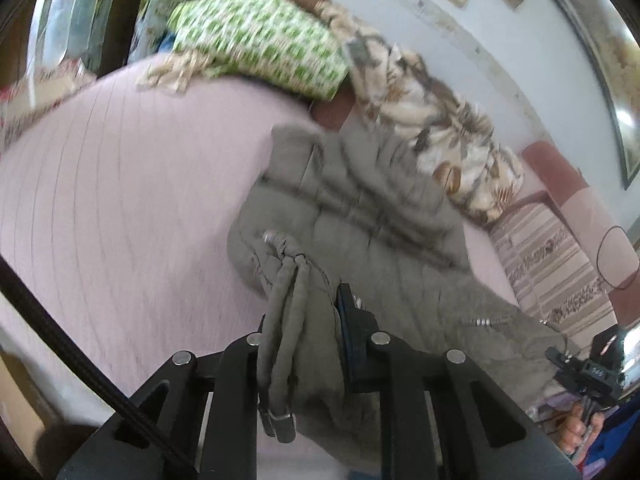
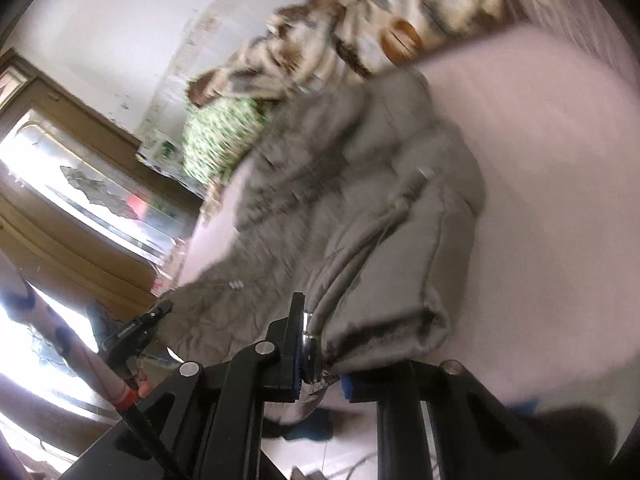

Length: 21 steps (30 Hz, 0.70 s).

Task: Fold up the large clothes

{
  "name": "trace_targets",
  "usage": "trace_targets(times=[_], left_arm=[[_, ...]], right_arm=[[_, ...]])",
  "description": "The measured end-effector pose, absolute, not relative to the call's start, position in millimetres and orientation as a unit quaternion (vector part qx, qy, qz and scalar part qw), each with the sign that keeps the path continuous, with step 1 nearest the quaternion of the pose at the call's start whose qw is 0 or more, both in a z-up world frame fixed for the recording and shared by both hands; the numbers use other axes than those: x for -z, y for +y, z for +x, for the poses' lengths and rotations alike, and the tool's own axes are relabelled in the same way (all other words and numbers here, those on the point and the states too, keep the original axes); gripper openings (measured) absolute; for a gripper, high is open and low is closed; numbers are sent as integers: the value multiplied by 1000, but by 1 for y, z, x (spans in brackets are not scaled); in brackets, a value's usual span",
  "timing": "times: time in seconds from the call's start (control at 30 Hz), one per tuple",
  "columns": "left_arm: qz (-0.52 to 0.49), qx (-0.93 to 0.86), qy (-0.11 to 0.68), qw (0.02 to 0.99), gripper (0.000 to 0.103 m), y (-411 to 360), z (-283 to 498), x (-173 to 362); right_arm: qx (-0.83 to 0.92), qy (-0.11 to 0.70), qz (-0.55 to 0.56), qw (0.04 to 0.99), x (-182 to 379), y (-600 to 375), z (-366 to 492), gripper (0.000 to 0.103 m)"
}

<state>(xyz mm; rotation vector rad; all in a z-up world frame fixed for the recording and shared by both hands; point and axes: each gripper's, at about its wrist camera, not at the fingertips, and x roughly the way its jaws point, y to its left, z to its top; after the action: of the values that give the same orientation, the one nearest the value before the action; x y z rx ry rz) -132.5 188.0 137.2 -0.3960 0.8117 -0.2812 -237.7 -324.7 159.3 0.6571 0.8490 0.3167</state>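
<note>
Grey padded jacket was seen lying on the pink bed, its near hem clamped by left gripper and right gripper. Step judged: hem lift for folding; next, carrying it toward the collar.

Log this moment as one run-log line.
task: fold large clothes | left tool: shut on grey padded jacket hem | right tool: shut on jacket hem | jacket: partly on pink bed
</note>
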Motion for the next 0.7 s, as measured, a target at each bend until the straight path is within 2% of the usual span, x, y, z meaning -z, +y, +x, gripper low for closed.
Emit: trace_targets(times=[0.17, 0.33, 0.5, 0.7], left_arm=[[-171, 122, 353, 912, 17, 174, -68, -181], [-164, 104, 342, 920, 17, 162, 7, -210], [-162, 93, 339, 922, 17, 155, 64, -230], [-133, 69, 352, 924, 17, 135, 118, -231]], right_arm=[[-141, 358, 280, 879, -222, -322, -175, 15], [-121, 330, 281, 893, -259, -331, -100, 15], [-99, 321, 286, 897, -277, -341, -39, 15], [-67, 335, 297, 892, -269, -359, 23, 15]])
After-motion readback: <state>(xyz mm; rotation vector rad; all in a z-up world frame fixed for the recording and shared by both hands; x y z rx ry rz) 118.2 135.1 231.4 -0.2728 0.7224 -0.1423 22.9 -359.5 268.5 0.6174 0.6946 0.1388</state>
